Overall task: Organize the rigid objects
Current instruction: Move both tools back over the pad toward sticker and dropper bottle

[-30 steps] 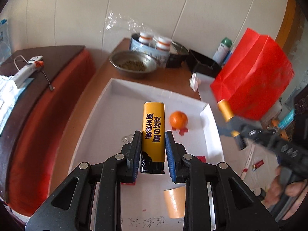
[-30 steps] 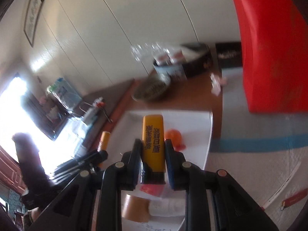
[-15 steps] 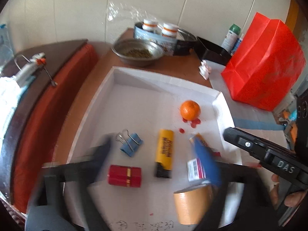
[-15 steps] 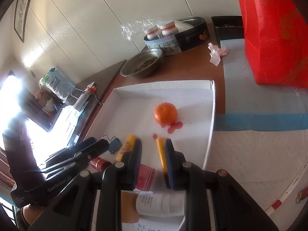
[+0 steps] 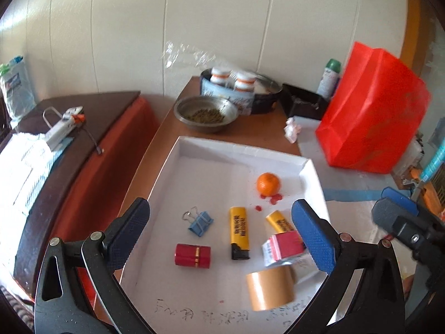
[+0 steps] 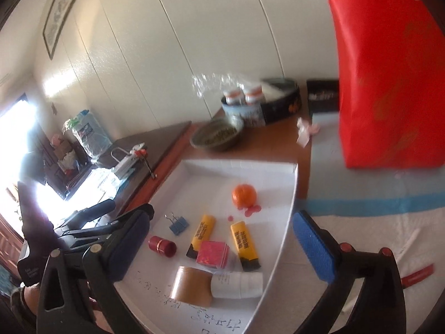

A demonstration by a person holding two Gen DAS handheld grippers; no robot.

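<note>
A white tray holds two yellow lighters, seen side by side in the right wrist view. With them lie a blue binder clip, a red cylinder, a red box, a brown tape roll, a white bottle and an orange. My left gripper is open and empty above the tray. My right gripper is open and empty too.
A red paper bag stands at the right. A metal bowl of beans, a round tin with bottles and a black box sit behind the tray. A dark side table is at the left.
Both grippers let go of their yellow lighters, which now lie in the tray. Both grippers opened wide and pulled back above the tray.
</note>
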